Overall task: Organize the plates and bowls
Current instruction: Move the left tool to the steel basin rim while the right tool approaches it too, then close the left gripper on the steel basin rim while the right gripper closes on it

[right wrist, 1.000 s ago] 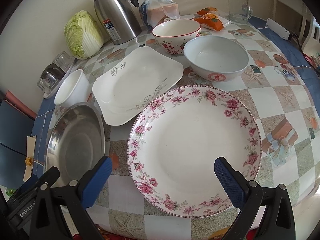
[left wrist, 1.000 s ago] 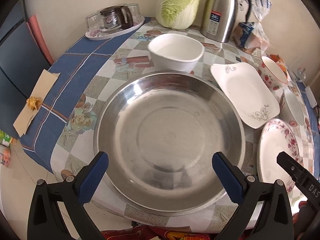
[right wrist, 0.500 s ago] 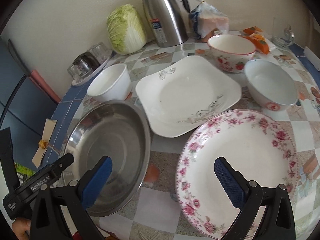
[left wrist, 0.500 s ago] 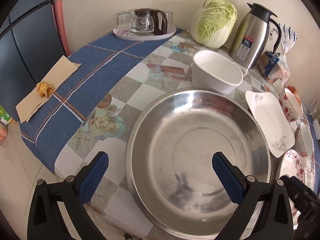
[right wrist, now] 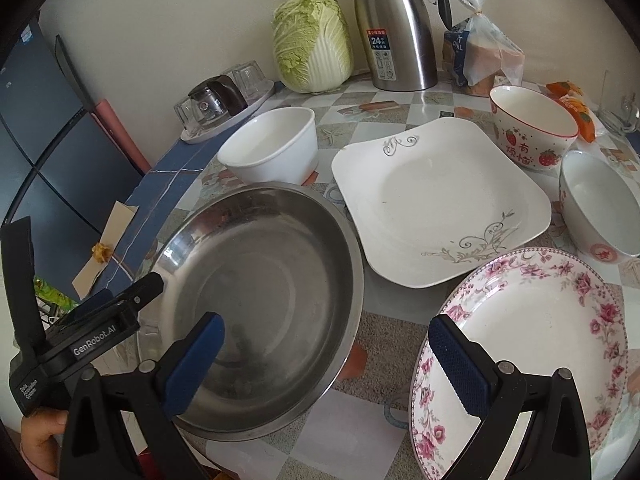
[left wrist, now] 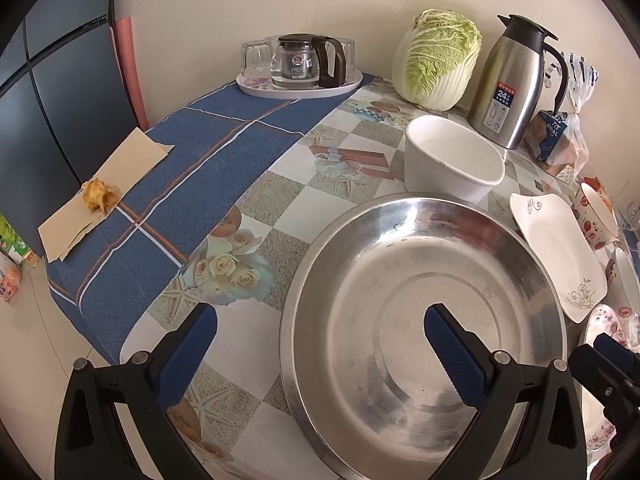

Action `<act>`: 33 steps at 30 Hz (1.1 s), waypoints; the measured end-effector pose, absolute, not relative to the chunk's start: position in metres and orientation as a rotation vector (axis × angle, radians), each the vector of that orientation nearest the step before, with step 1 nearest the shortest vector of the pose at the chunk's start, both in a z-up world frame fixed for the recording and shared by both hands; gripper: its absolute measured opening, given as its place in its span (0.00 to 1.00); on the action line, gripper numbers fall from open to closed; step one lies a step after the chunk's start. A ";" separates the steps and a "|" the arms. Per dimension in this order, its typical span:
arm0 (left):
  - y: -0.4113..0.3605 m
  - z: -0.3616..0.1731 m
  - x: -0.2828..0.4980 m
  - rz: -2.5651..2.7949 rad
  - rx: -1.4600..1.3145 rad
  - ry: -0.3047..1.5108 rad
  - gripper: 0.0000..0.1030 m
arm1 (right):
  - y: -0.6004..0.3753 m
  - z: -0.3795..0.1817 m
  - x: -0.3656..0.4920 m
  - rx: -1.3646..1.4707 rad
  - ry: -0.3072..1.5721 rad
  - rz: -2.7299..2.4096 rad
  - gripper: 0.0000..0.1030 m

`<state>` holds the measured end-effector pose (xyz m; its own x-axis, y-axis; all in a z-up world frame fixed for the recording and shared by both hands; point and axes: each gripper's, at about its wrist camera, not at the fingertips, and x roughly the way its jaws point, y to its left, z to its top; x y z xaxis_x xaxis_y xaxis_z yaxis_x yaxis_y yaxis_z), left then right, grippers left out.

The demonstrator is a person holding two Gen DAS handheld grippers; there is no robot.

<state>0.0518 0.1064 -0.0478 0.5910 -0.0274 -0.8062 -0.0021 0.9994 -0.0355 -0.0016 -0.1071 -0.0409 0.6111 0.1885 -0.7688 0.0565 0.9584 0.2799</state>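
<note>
A wide steel basin sits near the table's front edge. My left gripper is open and straddles the basin's left rim, its right finger over the inside. My right gripper is open, its fingers spread over the gap between the basin and a pink-flowered plate. Behind them lie a white square plate, a plain white bowl, a strawberry-print bowl and a white bowl with a red mark.
A steel thermos, a cabbage, bagged bread and a tray of glasses with a glass pot line the wall. A blue cloth with brown paper covers the left end. A hand holds the left gripper.
Both grippers have swung left. The left one moved from centred on the basin to its left rim; the right one moved from the flowered plate toward the basin.
</note>
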 end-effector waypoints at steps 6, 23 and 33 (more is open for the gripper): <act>0.112 -0.054 0.053 -0.011 -0.068 0.971 1.00 | -0.103 -0.043 0.005 0.218 0.937 0.040 1.00; 0.120 -0.060 0.054 -0.038 -0.152 1.012 1.00 | -0.102 -0.038 0.010 0.224 0.950 0.084 0.49; 0.123 -0.076 0.057 -0.072 -0.211 1.073 0.71 | -0.111 -0.051 0.014 0.317 0.997 0.092 0.23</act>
